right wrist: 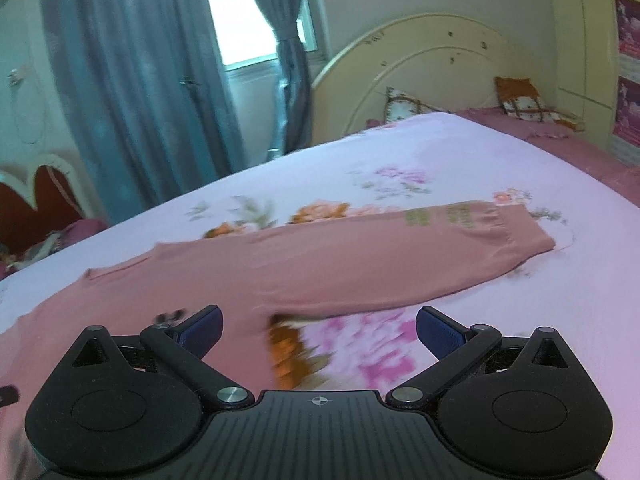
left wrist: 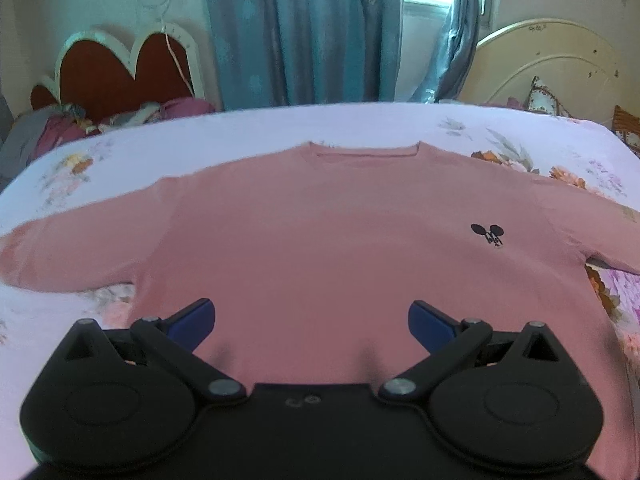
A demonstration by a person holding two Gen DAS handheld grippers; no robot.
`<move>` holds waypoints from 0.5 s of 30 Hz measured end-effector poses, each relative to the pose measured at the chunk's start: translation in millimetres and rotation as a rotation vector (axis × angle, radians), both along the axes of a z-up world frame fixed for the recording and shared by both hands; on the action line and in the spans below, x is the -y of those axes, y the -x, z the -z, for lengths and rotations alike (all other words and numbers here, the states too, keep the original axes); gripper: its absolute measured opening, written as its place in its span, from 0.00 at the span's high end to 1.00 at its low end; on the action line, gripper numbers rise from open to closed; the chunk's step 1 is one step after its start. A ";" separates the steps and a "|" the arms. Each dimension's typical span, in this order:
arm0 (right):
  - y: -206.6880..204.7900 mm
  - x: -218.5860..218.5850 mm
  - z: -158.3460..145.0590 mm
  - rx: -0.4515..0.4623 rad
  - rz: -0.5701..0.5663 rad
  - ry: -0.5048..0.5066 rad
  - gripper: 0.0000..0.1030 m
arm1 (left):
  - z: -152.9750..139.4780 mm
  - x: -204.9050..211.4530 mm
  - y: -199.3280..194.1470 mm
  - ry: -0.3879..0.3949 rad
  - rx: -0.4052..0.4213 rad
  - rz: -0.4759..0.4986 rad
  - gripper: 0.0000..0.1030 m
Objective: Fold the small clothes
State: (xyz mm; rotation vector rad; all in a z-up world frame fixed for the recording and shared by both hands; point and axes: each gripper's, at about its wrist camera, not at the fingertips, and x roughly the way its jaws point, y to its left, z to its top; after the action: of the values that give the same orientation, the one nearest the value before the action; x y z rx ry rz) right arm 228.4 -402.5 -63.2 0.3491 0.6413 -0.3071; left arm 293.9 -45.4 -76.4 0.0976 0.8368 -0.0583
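A pink long-sleeved sweater (left wrist: 320,232) lies flat and face up on the bed, collar away from me, both sleeves spread out. It has a small black logo (left wrist: 489,234) on the chest. My left gripper (left wrist: 311,322) is open and empty above the sweater's lower hem. In the right wrist view my right gripper (right wrist: 319,330) is open and empty above the sweater's right armpit area. The right sleeve (right wrist: 400,252) stretches out to the right, its cuff (right wrist: 524,236) lying on the sheet.
The bed has a pale lilac floral sheet (left wrist: 160,152). A cream headboard (right wrist: 440,64) with pillows (right wrist: 520,100) is at the right. A second bed with a red heart-shaped headboard (left wrist: 116,68) and piled clothes is at the far left. Blue curtains (left wrist: 300,32) hang behind.
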 end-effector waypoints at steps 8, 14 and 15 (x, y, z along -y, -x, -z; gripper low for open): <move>-22.3 92.3 45.1 -0.110 0.144 -0.023 0.22 | 17.0 29.2 -23.7 -0.045 -0.002 -0.007 0.02; -31.7 155.9 80.0 -0.173 0.280 -0.060 0.25 | 20.6 39.0 -31.4 -0.072 -0.005 -0.004 0.04; -33.4 163.9 83.9 -0.178 0.295 -0.070 0.33 | 20.8 40.3 -32.3 -0.081 -0.004 -0.001 0.04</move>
State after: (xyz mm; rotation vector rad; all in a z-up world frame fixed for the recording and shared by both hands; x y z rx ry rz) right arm 261.7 -566.4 -147.1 0.4885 0.7773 -0.6039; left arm 326.2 -85.7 -97.3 0.1736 0.8437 -0.0237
